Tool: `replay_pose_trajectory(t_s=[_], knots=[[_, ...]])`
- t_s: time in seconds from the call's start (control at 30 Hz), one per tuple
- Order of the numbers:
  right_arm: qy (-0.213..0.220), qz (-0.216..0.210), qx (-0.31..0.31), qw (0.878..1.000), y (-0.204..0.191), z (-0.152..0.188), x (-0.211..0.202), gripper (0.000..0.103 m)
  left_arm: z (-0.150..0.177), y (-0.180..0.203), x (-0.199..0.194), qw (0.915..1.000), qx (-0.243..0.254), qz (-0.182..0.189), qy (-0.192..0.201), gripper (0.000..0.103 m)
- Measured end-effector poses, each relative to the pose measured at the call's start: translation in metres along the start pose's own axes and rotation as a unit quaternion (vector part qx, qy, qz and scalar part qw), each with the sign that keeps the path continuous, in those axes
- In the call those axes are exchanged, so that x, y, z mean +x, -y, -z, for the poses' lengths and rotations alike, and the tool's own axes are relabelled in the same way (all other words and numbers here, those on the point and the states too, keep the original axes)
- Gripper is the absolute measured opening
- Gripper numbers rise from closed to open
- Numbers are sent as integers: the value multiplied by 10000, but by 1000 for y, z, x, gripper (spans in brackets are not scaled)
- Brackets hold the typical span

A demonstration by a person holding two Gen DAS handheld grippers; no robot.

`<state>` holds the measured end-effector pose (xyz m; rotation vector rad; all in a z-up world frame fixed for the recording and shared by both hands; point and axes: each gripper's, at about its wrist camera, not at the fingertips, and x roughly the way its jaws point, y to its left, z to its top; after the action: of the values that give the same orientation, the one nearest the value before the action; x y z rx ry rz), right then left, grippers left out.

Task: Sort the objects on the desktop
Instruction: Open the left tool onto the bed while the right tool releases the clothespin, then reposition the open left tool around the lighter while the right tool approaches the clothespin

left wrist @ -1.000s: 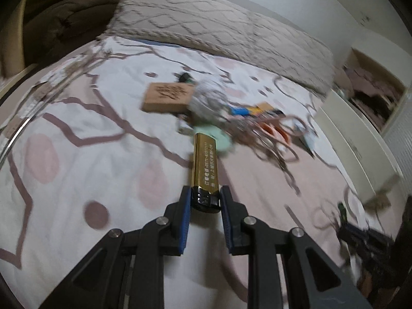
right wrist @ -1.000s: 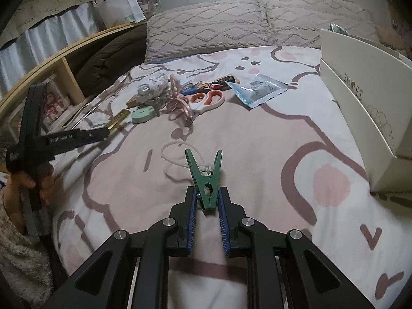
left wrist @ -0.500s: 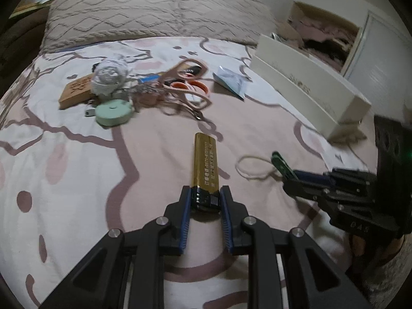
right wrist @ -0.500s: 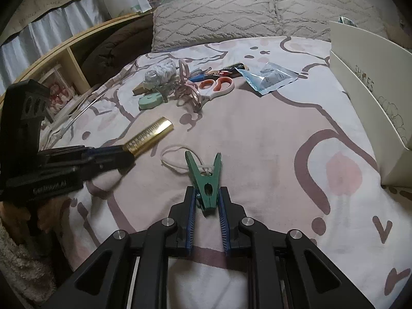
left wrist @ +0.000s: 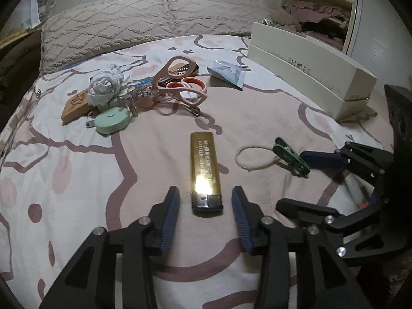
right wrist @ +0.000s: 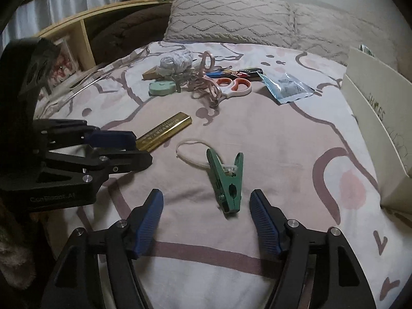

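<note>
A gold lighter (left wrist: pixel 205 170) lies flat on the bedspread, its black end between the pads of my left gripper (left wrist: pixel 205 200), whose jaws are opening and no longer touch it. It also shows as a gold lighter (right wrist: pixel 164 131) in the right wrist view. A green clothes peg (right wrist: pixel 226 180) with a white loop lies on the cover between the pads of my right gripper (right wrist: pixel 206 206), whose jaws are opening and stand clear of it. The green clothes peg (left wrist: pixel 291 155) rests just right of the lighter.
A pile at the back holds pink scissors (left wrist: pixel 177 77), orange-handled scissors (right wrist: pixel 233 86), a mint tape measure (left wrist: pixel 112 121), a wooden block (left wrist: pixel 74 105), a balled white cloth (left wrist: pixel 105 87) and a foil packet (left wrist: pixel 228 73). A white shoe box (left wrist: pixel 309 77) stands right; pillows (left wrist: pixel 144 23) lie behind.
Both grippers have opened: the left let go of the gold lighter and the right let go of the green peg, and both things now lie on the bedspread.
</note>
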<state>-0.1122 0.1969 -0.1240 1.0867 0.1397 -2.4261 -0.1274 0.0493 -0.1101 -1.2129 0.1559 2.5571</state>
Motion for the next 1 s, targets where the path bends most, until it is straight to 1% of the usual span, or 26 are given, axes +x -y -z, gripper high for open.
replay_pose_trajectory(t_s=[0.07, 0.13, 0.17, 0.2, 0.27, 0.33, 0.4, 0.5, 0.67, 0.87, 1.0], knots=[[10, -32, 64, 10000, 3, 0, -1, 72, 0, 0, 0, 10000, 35, -45, -3, 48], [3, 5, 129, 9999, 6, -1, -2, 80, 0, 0, 1, 9999, 90, -89, -15, 50], [-6, 114, 142, 9998, 6, -1, -2, 94, 0, 0, 1, 9999, 112, -108, -20, 50], [-32, 292, 132, 9995, 6, -1, -2, 103, 0, 1, 1, 9998, 136, -132, -24, 52], [-53, 458, 112, 9989, 7, -2, -2, 103, -1, 0, 2, 9996, 193, -192, -31, 56], [-62, 509, 144, 9986, 10, -2, -3, 103, -1, -2, 2, 9992, 234, -321, -48, 66], [-78, 643, 179, 9977, 14, -3, -5, 103, -1, -7, 3, 9983, 231, -525, -63, 69], [-115, 789, 310, 9963, 21, -4, -6, 103, -2, -13, 3, 9984, 149, -530, -85, 69], [-191, 1104, 536, 9923, 33, -9, -7, 103, -5, -24, 3, 9976, 39, -691, -79, 69], [-288, 1455, 578, 9873, 44, -10, -7, 103, -10, -41, 7, 9947, -136, -1015, -115, 69], [-266, 1660, 595, 9840, 49, -11, -8, 103, -17, -54, 12, 9923, -302, -1187, -154, 69]])
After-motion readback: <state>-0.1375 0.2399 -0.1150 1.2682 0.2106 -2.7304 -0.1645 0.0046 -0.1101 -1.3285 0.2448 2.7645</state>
